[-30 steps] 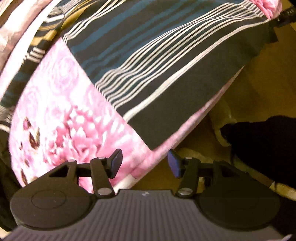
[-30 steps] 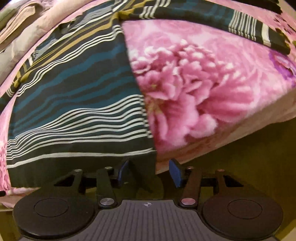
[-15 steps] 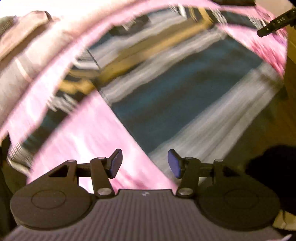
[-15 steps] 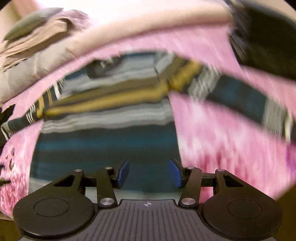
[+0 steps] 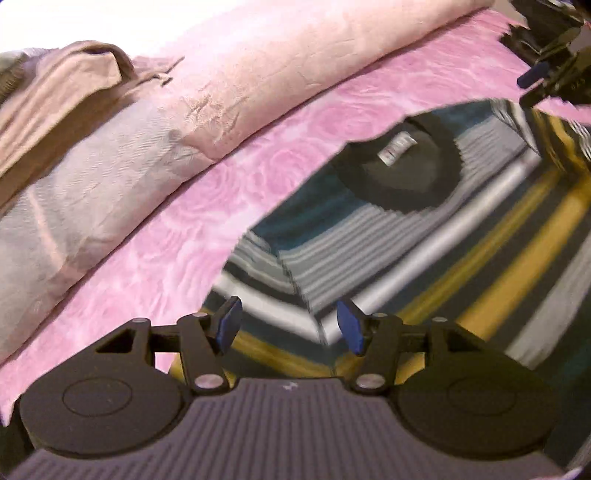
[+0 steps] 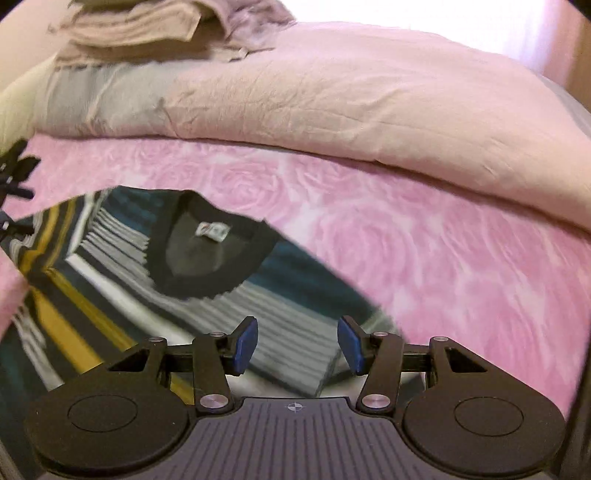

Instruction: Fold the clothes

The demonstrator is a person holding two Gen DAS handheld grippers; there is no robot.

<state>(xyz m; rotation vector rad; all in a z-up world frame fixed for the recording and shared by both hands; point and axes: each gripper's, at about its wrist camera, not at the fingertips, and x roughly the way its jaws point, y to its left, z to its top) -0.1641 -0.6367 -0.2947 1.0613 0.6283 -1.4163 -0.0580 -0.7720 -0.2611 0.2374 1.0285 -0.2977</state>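
Observation:
A striped sweater (image 5: 424, 236) in teal, grey, white and yellow lies flat on the pink floral bedspread (image 5: 280, 147), its black V-neck collar (image 5: 406, 177) with a white label facing me. My left gripper (image 5: 288, 326) is open and empty over the sweater's left shoulder. My right gripper (image 6: 298, 345) is open and empty over the sweater's (image 6: 177, 306) right shoulder, below the collar (image 6: 210, 254). The right gripper also shows at the top right of the left wrist view (image 5: 550, 74).
A pale pink duvet (image 6: 332, 92) lies rolled along the far side of the bedspread (image 6: 443, 251). A pile of folded beige clothes (image 6: 140, 29) sits on it at the left, seen also in the left wrist view (image 5: 62, 96).
Both grippers have moved from the sweater's hem at the bed edge up to its shoulders near the collar. Both stayed open and empty.

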